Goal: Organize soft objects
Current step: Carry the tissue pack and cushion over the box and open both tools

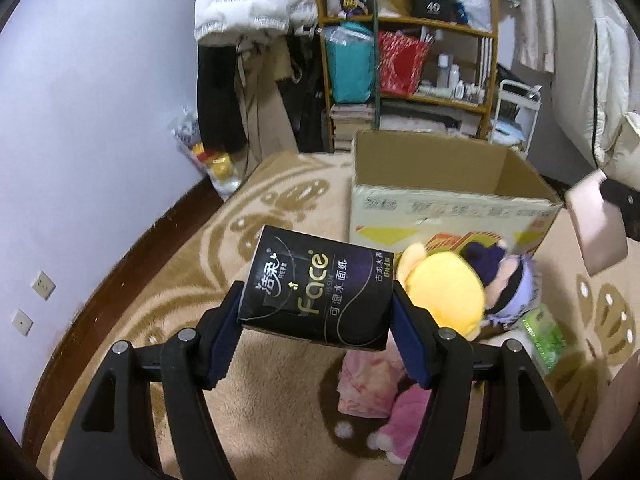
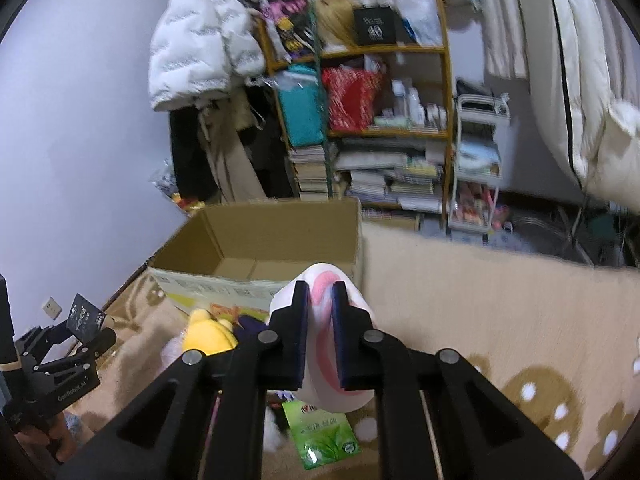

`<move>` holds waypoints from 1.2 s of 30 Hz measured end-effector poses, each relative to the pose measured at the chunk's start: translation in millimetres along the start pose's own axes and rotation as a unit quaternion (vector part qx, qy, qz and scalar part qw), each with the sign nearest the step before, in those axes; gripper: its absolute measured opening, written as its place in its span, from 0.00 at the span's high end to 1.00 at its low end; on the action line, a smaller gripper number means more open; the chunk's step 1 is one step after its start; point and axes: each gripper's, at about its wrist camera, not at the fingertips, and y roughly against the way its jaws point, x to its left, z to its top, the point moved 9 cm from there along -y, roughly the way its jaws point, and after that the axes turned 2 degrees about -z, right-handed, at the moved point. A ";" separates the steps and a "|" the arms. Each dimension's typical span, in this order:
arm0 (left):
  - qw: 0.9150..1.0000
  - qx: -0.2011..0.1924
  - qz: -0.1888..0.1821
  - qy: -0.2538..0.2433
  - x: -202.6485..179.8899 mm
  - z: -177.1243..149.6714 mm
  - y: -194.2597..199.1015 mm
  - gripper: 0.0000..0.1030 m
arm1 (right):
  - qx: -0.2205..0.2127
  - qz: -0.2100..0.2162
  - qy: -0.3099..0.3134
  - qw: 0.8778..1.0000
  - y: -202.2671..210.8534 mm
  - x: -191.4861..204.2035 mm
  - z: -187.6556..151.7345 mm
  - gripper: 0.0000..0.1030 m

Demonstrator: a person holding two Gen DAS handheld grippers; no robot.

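Note:
My left gripper (image 1: 318, 312) is shut on a black tissue pack (image 1: 316, 292), lifted above the beige rug. My right gripper (image 2: 320, 300) is shut on a white and pink tissue pack (image 2: 326, 360), squeezed thin between the pads; the same pack (image 1: 598, 224) shows at the right edge of the left wrist view. An open cardboard box (image 1: 452, 196) (image 2: 264, 248) stands on the rug ahead. In front of it lie a yellow plush (image 1: 444, 292) (image 2: 208, 332), a purple doll (image 1: 508, 284), a green tissue pack (image 1: 546, 332) (image 2: 324, 432) and a pink plush (image 1: 404, 428).
A wooden shelf (image 1: 416, 60) (image 2: 360, 92) crammed with bags and books stands behind the box, with a white trolley (image 2: 478, 168) beside it. Coats hang at the left of the shelf. A wall (image 1: 92, 120) runs along the left edge of the rug (image 2: 500, 300).

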 end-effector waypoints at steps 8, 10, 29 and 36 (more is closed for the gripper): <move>0.999 -0.032 0.005 -0.022 -18.7 21.0 23.7 0.35 | -0.053 0.026 0.027 0.998 19.8 33.3 43.3 0.88; 0.999 -0.039 0.005 -0.023 -20.0 28.6 24.2 0.35 | -0.061 0.031 0.034 0.997 17.1 39.9 54.6 0.88; 0.996 -0.088 -0.008 -0.031 -39.5 141.4 -32.3 0.34 | -0.050 0.031 0.042 0.997 -54.8 43.7 96.0 0.88; 0.997 -0.044 -0.046 -0.048 -64.5 135.0 -71.8 0.34 | -0.022 0.025 0.031 0.999 -75.4 31.1 85.7 0.88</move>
